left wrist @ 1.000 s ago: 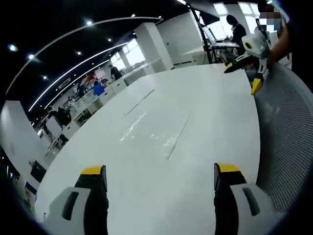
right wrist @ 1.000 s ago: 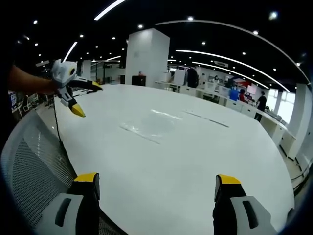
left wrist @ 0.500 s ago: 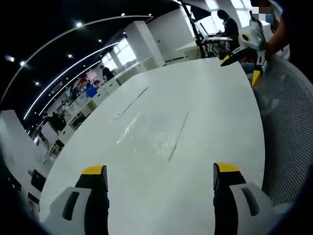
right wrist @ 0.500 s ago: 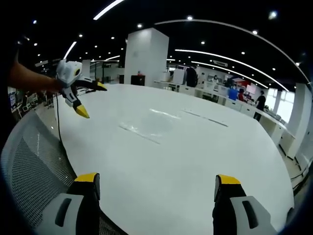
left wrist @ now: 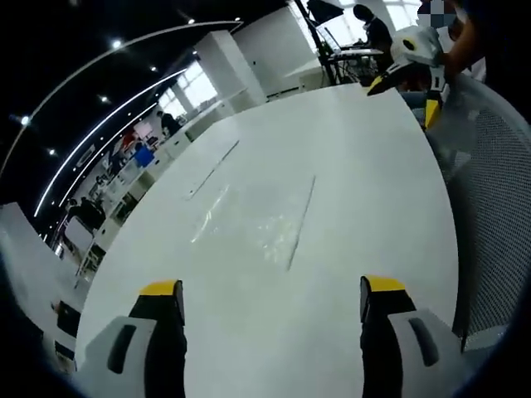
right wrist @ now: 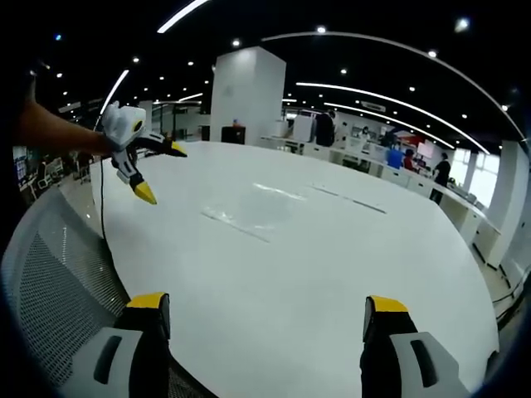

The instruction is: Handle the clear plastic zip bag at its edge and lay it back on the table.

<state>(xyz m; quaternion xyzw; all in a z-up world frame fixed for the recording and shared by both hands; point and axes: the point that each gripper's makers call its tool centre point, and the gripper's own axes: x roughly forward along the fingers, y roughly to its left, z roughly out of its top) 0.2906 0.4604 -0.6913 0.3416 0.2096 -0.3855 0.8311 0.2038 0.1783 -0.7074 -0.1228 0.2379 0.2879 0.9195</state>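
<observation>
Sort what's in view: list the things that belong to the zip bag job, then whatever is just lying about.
Job:
clear zip bag, flat on the white table
left gripper, open
right gripper, open

Lying about:
mesh chair back
desks and people in the background

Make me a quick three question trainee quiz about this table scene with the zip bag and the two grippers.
1. True or false: the clear zip bag lies flat on the white table.
2. The left hand-held gripper has its jaws: A spread apart, B clamped on the bag.
3. Fill in: beside the table's near edge stands a grey ____ chair back.

Key: 1 true. 2 A; the right hand-held gripper is open too. 3 mesh.
</observation>
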